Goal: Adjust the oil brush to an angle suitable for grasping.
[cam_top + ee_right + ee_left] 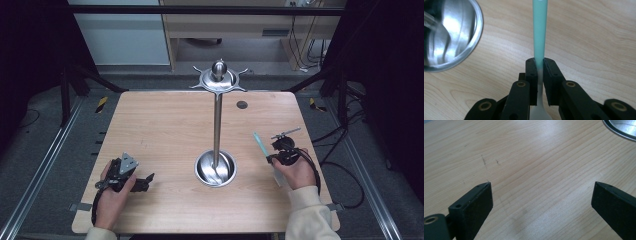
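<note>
The high view takes in the whole wooden table (165,125), a pale square top with a small dark round plug (242,105) near its far edge. At the middle stands a steel stand (217,120): a shiny round dish base (215,168) on the near side of centre, an upright pole, and at the top a disc with short prongs under a ball knob (218,68). Beyond the table lie grey floor, a wooden desk and trailing cables.

The left gripper view shows what the high view cannot: the left gripper (541,195) has its two black jaws spread wide apart with bare wood grain between them, and only the rim of the dish base (621,131) at the far right corner. In the high view this gripper (142,181) rests low at the near left, held in the person's left hand (112,197), well apart from the stand.

The right gripper view shows the right gripper (539,67) with jaws closed tight on a thin teal and white plastic utensil (540,32), gripped where teal meets white; the teal end points away past the jaws, and the dish base (451,32) sits to its left. In the high view the right gripper (272,157) is at the right of the base, with the utensil (260,145) angled up and toward the far left, clear of the pole.
</note>
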